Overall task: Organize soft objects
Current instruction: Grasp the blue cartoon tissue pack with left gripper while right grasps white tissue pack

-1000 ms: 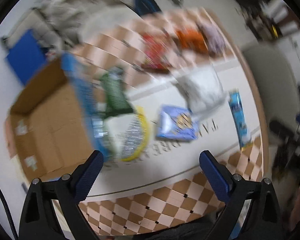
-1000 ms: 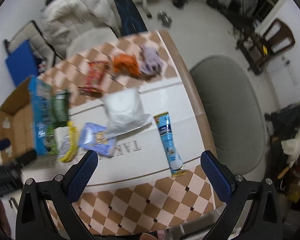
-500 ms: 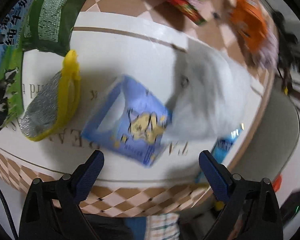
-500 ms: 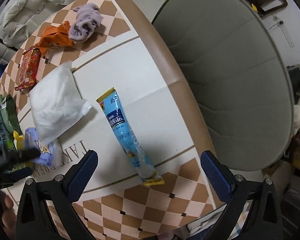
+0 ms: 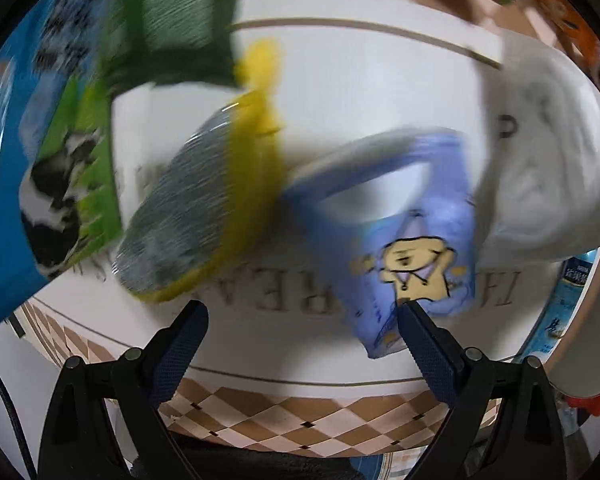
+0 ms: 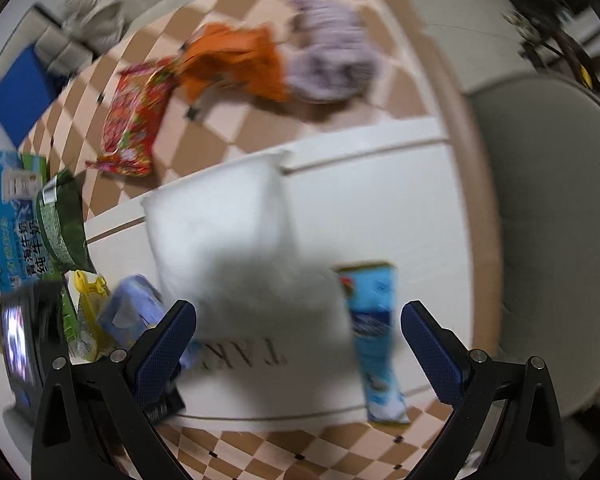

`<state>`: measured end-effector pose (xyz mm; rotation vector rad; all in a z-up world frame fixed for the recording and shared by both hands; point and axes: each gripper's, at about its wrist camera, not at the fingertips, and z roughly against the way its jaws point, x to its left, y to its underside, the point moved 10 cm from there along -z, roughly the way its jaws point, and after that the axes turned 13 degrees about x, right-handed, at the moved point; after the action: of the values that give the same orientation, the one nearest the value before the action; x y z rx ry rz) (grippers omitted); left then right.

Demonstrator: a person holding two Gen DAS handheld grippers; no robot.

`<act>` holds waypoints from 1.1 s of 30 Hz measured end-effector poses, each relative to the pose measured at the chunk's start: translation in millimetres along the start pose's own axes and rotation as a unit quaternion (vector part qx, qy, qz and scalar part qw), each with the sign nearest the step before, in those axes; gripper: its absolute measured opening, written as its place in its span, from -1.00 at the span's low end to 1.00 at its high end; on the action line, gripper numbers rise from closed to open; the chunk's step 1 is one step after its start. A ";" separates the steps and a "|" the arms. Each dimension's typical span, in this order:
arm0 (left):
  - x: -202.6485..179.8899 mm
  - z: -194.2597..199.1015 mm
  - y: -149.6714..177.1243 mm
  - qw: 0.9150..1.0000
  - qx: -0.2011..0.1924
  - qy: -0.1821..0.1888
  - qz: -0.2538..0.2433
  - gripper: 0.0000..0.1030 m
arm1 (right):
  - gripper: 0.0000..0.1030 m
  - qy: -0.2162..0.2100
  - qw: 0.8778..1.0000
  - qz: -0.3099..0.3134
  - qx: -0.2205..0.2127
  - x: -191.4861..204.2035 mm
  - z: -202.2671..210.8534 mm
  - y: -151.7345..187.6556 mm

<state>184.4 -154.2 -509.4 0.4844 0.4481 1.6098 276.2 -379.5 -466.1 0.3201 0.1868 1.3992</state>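
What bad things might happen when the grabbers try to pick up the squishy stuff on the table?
The left gripper is open beside the purple packet, which touches the yellow scrubber and the white pillow bag; closing might pinch a neighbor too. The right gripper hangs open over the white pillow bag, which looks wide, so it may slip. The blue tube pack lies near the table edge and might be nudged off.

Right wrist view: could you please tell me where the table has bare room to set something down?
Bare white surface lies between the white pillow pack, the light-blue tube pack and the table's tan right rim. The left side is crowded: green bag, yellow scrubber and purple pack sit close together.
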 end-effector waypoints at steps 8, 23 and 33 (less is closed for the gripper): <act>4.4 3.9 15.7 0.999 -0.021 0.041 -0.004 0.89 | 0.82 0.035 0.997 0.041 0.062 42.3 -36.7 -26.6; -56.1 -12.7 5.9 0.998 -0.015 0.022 -0.056 0.89 | 0.57 0.011 0.995 0.002 0.099 -37.5 -42.8 50.1; -65.0 -5.8 -16.1 0.997 -0.019 -0.014 -0.078 0.42 | 0.62 0.013 0.996 -0.006 0.092 -49.2 -38.7 45.8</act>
<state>199.6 -217.4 -526.2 0.4311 0.4230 1.4579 213.0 -417.3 -490.4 0.4522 0.3399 1.3781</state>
